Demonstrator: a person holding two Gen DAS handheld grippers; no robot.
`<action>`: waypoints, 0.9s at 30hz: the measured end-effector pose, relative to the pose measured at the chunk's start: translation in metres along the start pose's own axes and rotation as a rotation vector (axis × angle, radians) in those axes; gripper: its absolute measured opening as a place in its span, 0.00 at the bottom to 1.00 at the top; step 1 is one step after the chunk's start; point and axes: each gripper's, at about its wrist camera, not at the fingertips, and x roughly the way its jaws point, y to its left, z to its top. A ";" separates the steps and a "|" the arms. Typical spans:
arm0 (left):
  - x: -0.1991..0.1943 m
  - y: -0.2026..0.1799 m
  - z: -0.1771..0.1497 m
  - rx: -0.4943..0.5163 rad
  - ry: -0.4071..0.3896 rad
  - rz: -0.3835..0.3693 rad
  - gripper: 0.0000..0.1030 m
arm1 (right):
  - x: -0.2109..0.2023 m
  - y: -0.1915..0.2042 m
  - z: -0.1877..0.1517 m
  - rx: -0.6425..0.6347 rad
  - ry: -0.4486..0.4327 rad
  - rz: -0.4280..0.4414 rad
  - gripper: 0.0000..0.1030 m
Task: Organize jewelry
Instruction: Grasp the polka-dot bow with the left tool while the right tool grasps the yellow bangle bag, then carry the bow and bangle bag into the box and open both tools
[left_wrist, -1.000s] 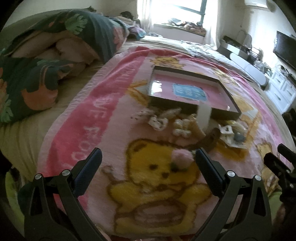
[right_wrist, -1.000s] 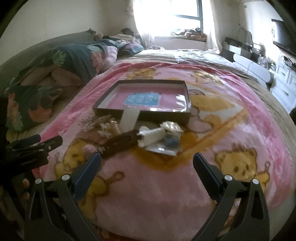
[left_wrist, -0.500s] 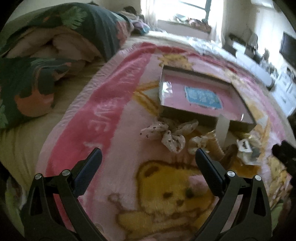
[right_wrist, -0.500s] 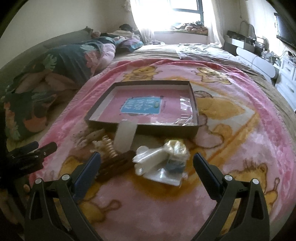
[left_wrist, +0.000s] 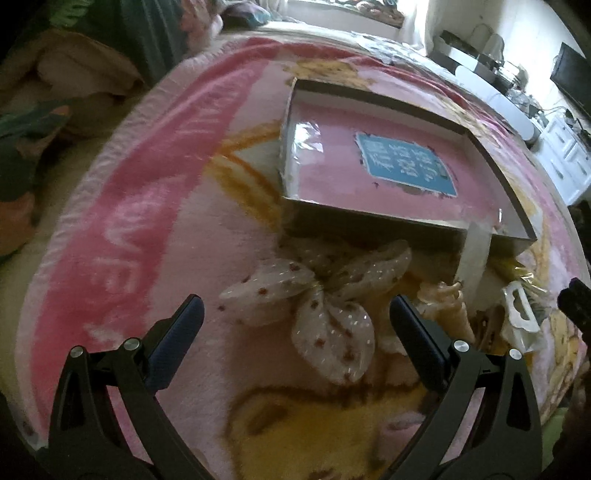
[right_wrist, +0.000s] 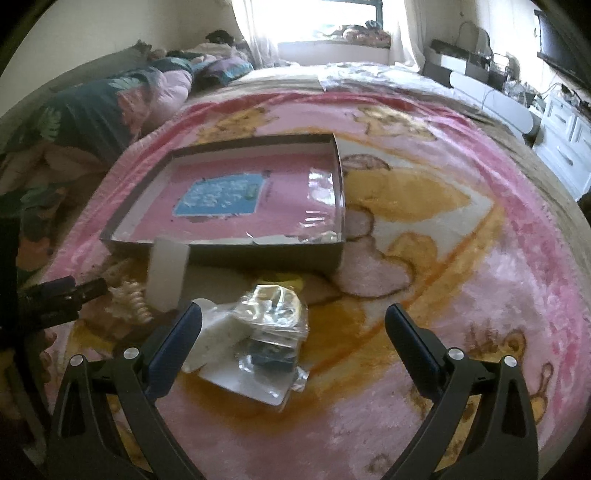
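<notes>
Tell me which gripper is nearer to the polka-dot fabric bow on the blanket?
Left. The left gripper, open, hovers directly over the polka-dot bow, which lies between its fingers. The right gripper, also open, hovers over the clear plastic packets, farther from it.

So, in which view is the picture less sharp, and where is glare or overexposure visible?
Left wrist view: motion-blurred, and the dotted bow and blanket look smeared; glare on the plastic film in the box. Right wrist view: sharper, but the window is blown out white, and the clear bags glint.

Left gripper (left_wrist: 295, 317) has closed in over the bow (left_wrist: 317, 295).
</notes>
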 end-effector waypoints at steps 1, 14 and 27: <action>0.004 -0.001 0.001 0.001 0.004 -0.008 0.91 | 0.005 -0.001 0.001 0.003 0.010 0.008 0.96; 0.017 -0.007 0.004 0.040 -0.019 -0.030 0.30 | 0.051 0.004 0.014 0.018 0.123 0.052 0.57; -0.033 -0.012 -0.003 0.026 -0.110 -0.060 0.29 | 0.020 -0.037 -0.003 0.106 0.066 0.056 0.46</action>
